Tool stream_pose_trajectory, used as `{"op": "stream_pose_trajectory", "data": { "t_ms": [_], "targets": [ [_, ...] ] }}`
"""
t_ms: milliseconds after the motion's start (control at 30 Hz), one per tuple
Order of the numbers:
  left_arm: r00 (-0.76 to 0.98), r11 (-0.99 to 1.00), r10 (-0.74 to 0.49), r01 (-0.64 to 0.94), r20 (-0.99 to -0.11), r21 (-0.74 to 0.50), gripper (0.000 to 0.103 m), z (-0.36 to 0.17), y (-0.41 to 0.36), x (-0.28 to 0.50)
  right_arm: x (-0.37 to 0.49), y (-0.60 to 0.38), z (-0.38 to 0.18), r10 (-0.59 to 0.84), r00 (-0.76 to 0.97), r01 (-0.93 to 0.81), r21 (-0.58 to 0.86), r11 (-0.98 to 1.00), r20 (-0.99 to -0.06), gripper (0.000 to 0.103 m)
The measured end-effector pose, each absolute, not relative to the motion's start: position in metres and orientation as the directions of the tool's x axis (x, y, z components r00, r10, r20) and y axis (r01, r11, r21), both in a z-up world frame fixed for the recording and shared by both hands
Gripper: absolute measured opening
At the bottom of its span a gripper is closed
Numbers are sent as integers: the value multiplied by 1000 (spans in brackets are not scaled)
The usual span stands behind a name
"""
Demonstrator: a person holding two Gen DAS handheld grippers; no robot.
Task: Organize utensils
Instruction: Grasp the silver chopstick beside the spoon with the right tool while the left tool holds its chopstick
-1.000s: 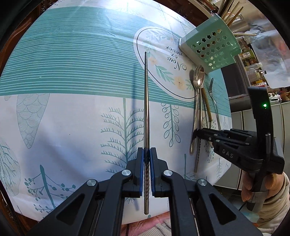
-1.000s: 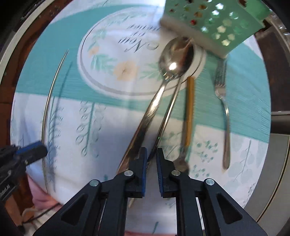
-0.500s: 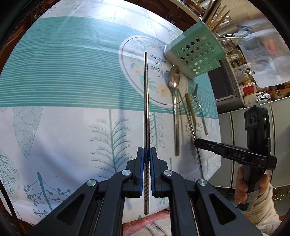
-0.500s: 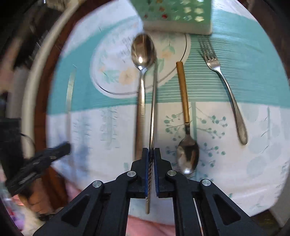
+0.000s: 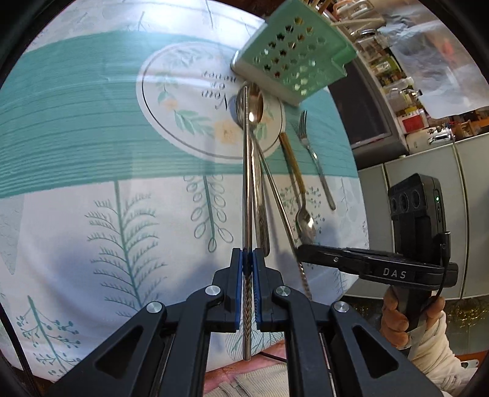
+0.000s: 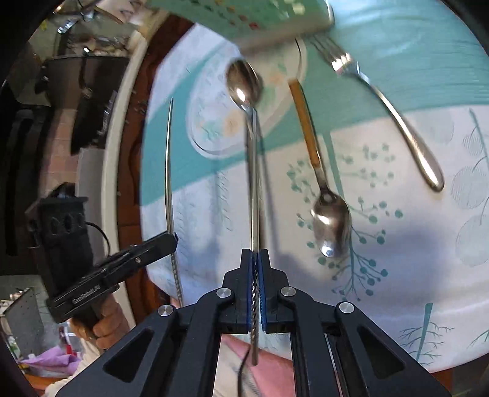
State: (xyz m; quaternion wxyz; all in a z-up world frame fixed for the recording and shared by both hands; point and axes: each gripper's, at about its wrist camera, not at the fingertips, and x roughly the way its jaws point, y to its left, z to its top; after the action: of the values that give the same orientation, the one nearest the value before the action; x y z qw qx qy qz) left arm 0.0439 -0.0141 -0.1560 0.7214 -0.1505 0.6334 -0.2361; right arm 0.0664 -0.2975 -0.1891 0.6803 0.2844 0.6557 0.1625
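Two metal chopsticks are each held in a hand-held gripper above the bench (image 5: 76, 198), which carries a teal-and-white cloth.

Left wrist view: the left hand-held gripper (image 5: 247, 259) is clamped tight on the left chopstick (image 5: 247, 171). Its blue pads (image 5: 240, 265) press the twisted grip end, and the plain shaft runs straight ahead from the jaws, crossing over the big spoon (image 5: 258, 195) lying on the cloth. The tip reaches the spoon's bowl, at the edge of the printed oval. Behind the bowl stands the green caddy (image 5: 293, 52), perforated, with sticks showing at its top. To the right of the big spoon lie the gold-handled spoon (image 5: 295, 171), bowl toward the camera, and then the fork (image 5: 314, 158), tines toward the caddy. Farther right, the right hand-held gripper (image 5: 301, 252) comes in from the side, gripped by a hand (image 5: 406, 317) in a pale sleeve. It holds the right chopstick (image 5: 275, 189), which slants up toward the big spoon.

Right wrist view: at left, the left gripper's black body (image 6: 119, 268) holds its chopstick (image 6: 168, 171), well apart from the cutlery. At centre, the right gripper (image 6: 256, 262) is fully closed on the right chopstick (image 6: 253, 183), pinching its twisted end; the shaft points toward the big spoon's bowl (image 6: 243, 82). The gold-handled spoon (image 6: 321, 183) lies just right of the shaft, the fork (image 6: 391, 119) farther right. The caddy's base (image 6: 275, 24) shows at the top edge, blurred.
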Motion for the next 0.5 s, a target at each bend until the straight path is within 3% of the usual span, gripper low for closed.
{"op": "stream_pose_trajectory", "data": {
  "t_ms": [233, 500],
  "targets": [
    [78, 842, -534, 139, -842, -521, 4, -164, -16, 44, 72, -257, -171, 364, 36, -33, 363, 931, -931, 0],
    [83, 829, -556, 123, -827, -545, 4, -166, -4, 47, 73, -239, -170, 234, -25, -46, 235, 971, -972, 4]
  ]
}}
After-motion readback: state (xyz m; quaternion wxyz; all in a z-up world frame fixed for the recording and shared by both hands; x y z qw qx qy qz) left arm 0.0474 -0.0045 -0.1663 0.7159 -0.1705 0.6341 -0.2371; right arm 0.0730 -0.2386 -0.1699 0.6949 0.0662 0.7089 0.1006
